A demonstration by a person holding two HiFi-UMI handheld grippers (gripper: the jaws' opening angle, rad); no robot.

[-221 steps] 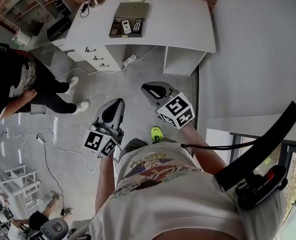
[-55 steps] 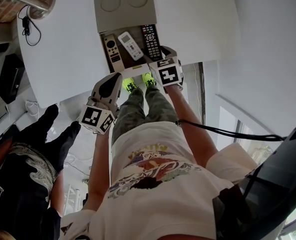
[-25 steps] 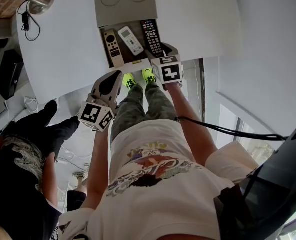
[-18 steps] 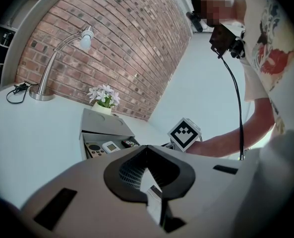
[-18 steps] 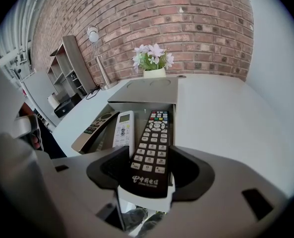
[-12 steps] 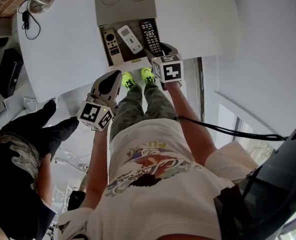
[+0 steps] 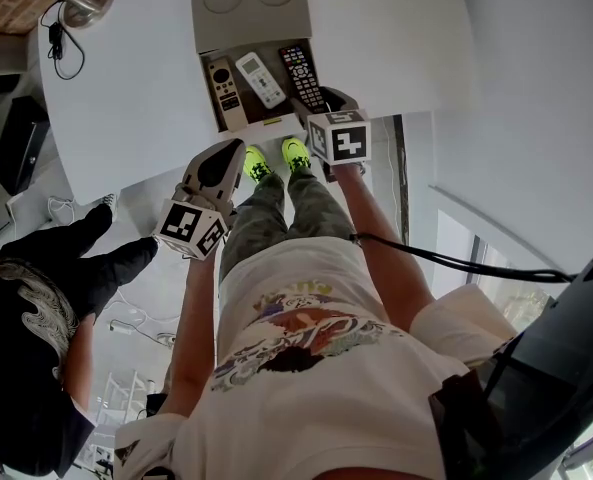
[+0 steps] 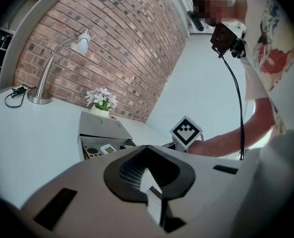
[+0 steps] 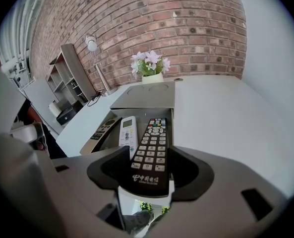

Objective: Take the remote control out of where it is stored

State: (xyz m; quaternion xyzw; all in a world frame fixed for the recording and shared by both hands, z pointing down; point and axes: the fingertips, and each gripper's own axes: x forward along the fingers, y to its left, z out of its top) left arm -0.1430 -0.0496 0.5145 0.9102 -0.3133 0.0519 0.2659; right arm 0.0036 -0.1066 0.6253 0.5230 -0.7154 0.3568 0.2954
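Remote look: I see a black remote (image 9: 151,152), long and slim, w/ rows of pale keys. A few coloured keys sit at its far end and white print at the near end.
Remote spot: its far end lies in the open grey box (image 7: 248,16) on the white desk (image 7: 116,78). In head view it's on the right side of the box. A white remote (image 7: 261,78) lies just beside it and a grey remote (image 7: 221,86) further left.
Near end: it pokes out past the box front, toward me.
R gripper: the right gripper (image 9: 147,168) has its jaws wide, one on each long edge of the black remote's near end. Both edges meet the jaws, so I read it as gripping the remote.
L gripper: the left gripper (image 8: 147,157) has its jaws together w/ nothing btwn them. It's held off the desk's front edge, apart from the box.
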